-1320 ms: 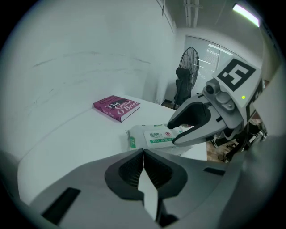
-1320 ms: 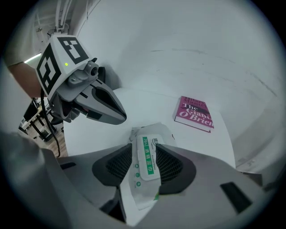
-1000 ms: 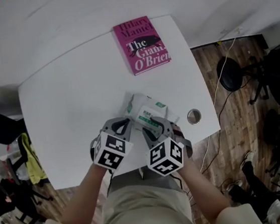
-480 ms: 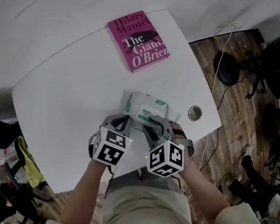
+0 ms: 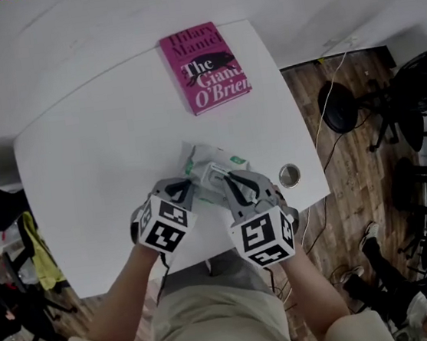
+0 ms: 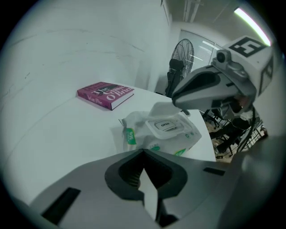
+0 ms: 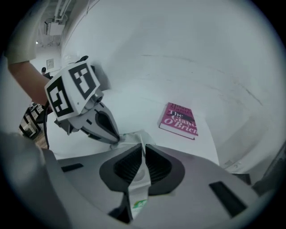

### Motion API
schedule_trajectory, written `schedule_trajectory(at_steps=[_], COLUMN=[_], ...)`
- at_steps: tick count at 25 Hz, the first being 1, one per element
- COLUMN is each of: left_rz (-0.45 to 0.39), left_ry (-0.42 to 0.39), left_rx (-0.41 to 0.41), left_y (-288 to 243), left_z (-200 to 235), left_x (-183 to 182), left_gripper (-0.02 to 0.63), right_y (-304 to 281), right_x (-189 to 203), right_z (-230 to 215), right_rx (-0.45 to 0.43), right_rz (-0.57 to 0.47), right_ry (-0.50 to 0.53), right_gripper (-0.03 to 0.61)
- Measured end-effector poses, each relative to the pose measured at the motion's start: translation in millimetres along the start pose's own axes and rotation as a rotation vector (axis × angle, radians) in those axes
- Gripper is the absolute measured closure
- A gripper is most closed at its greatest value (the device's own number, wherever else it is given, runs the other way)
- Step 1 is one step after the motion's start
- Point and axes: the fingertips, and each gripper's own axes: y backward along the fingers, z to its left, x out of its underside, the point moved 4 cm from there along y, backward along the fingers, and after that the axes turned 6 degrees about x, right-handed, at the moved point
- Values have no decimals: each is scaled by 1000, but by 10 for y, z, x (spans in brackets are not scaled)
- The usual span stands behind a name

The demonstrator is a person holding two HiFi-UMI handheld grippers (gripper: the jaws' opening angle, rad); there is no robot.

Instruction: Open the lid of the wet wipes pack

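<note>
Right tongs (image 7: 143,154) just closed on wipes pack (image 6: 172,129), left tongs (image 6: 143,154) alongside, book (image 5: 205,66) beyond

The wet wipes pack (image 5: 212,172) is soft, crinkly plastic; the worktop (image 5: 97,165) is smooth and matt; the book (image 5: 205,66) looks glossy

A white table (image 5: 84,182) with rounded corners stands against a pale wall (image 5: 64,22) on the far side. A round cable hole (image 5: 289,174) sits near the table's right edge. To the right the floor (image 5: 354,187) is brown wood planks, with a black stool (image 5: 339,109) on it. A standing fan (image 6: 182,58) is beyond the table, and a strip light (image 6: 250,20) glows overhead.
</note>
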Motion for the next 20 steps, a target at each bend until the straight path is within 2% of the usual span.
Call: schedule_trajectory(at_steps=[5, 14, 20], left_rz=[-10, -52, -89], left_ry=[5, 46, 72], left_rx=[-1, 10, 13], left_y=[4, 30, 40], left_z=[-10, 0, -1], left_x=[-3, -1, 13], left_gripper=[592, 592, 592], right_y=[-77, -347, -519], right_x=[13, 124, 236], right_z=[-318, -539, -574], right_rx=[18, 69, 68], right_rz=[-2, -3, 38], right_ry=[-56, -125, -168], right_gripper=[535, 506, 500])
